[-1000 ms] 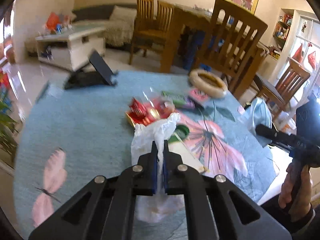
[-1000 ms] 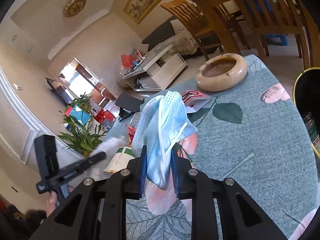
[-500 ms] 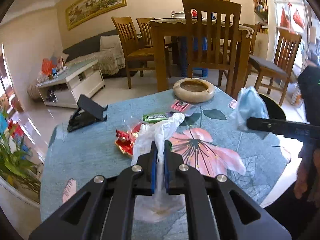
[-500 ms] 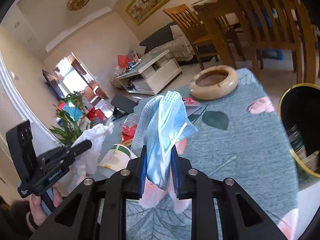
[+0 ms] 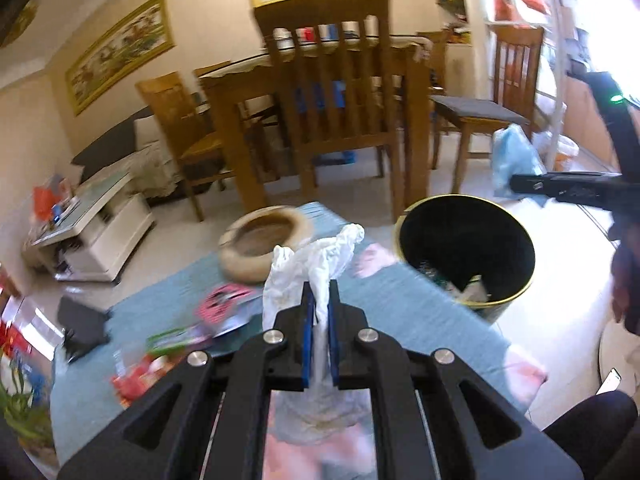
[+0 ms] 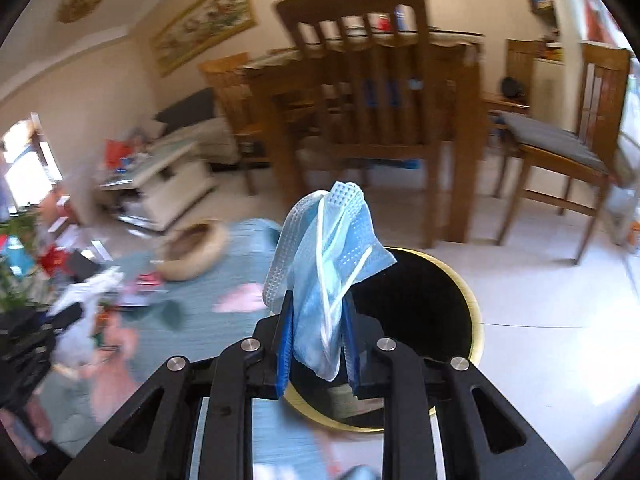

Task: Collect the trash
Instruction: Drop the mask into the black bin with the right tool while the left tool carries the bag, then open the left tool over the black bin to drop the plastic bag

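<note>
In the left wrist view my left gripper (image 5: 319, 294) is shut on a crumpled white plastic wad (image 5: 316, 256), held above the teal floral tablecloth (image 5: 420, 312). A black bin with a gold rim (image 5: 404, 220) stands just off the table's right edge, with trash inside. My right gripper (image 6: 317, 304) hangs over that bin (image 6: 474, 320). A blue face mask (image 6: 332, 248) stands between its jaws, which are opening while the pads still touch it. The right gripper (image 5: 520, 184) and mask (image 5: 512, 152) also show at the right of the left wrist view.
A tan round bowl (image 5: 260, 244), a pink packet (image 5: 224, 304), a green pack (image 5: 176, 338), red wrappers (image 5: 136, 380) and a black stand (image 5: 80, 324) lie on the table. Wooden chairs (image 5: 340, 92) and a dining table stand beyond. A person's hand (image 5: 624, 276) is at the right.
Both grippers have swung right across the table with their loads. The bin has come into view, and the right gripper with the mask now sits above its mouth.
</note>
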Demonstrator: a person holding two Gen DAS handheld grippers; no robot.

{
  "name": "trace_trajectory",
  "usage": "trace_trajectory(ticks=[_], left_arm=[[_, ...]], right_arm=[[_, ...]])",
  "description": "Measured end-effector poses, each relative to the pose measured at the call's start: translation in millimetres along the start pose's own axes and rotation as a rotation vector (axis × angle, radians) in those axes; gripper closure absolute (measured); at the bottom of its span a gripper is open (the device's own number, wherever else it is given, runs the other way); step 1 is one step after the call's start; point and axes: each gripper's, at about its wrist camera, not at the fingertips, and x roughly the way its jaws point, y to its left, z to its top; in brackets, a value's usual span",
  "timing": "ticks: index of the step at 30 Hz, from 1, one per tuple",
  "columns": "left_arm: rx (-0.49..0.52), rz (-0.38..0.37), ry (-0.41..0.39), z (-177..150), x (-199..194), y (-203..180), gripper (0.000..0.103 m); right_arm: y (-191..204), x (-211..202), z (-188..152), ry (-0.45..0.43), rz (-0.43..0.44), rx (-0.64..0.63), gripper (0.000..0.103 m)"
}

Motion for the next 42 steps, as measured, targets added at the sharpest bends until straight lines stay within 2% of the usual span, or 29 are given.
trace_trajectory(ticks=[1, 2, 3, 7, 9, 11, 13, 15, 17, 22, 24, 25, 26, 28, 29, 36, 42], left_arm=[[0.01, -0.007, 0.001, 1, 3, -7, 0.094], [0.021, -0.016, 0.004, 5, 8, -14, 0.094], [0.035, -0.028, 0.008, 9, 16, -25, 0.094], [0.054, -0.057, 0.02, 19, 37, -48, 0.094], [0.06, -0.075, 0.033, 21, 50, -59, 0.094], [0.071, -0.082, 0.038, 24, 58, -68, 0.094], [0.08, -0.094, 0.04, 28, 68, -78, 0.094], [0.082, -0.104, 0.038, 33, 76, -87, 0.094], [0.085, -0.113, 0.037, 38, 82, -94, 0.093], [0.118, -0.135, 0.024, 51, 97, -120, 0.091], [0.122, -0.146, 0.02, 55, 102, -128, 0.086], [0.121, -0.148, 0.017, 58, 104, -129, 0.072], [0.12, -0.15, 0.007, 60, 105, -133, 0.05], [0.126, -0.144, -0.013, 64, 108, -138, 0.027], [0.131, -0.139, -0.018, 66, 110, -141, 0.019], [0.101, -0.179, -0.034, 72, 98, -130, 0.011], [0.067, -0.164, -0.086, 58, 50, -87, 0.011]], right_arm=[[-6, 10, -1, 0.017, -0.019, 0.004, 0.067], [-11, 19, -5, 0.034, -0.047, 0.012, 0.051], [-18, 32, -9, 0.052, -0.082, 0.022, 0.039], [-38, 41, -15, 0.044, -0.097, 0.099, 0.034], [-45, 35, -13, 0.014, -0.1, 0.126, 0.03], [-50, 21, -14, -0.023, -0.101, 0.152, 0.03], [-59, -2, -15, -0.101, -0.094, 0.228, 0.028], [-62, -22, -21, -0.187, -0.101, 0.304, 0.014], [-66, -45, -30, -0.277, -0.136, 0.36, 0.008], [-85, -63, -41, -0.36, -0.155, 0.455, 0.008], [-91, -64, -42, -0.386, -0.155, 0.479, 0.008], [-94, -66, -44, -0.395, -0.148, 0.488, 0.008], [-95, -68, -44, -0.403, -0.141, 0.495, 0.008], [-96, -70, -46, -0.414, -0.132, 0.502, 0.008], [-97, -72, -47, -0.416, -0.13, 0.503, 0.007], [-100, -72, -51, -0.414, -0.119, 0.529, 0.004], [-72, -73, -43, -0.403, -0.11, 0.439, 0.004]])
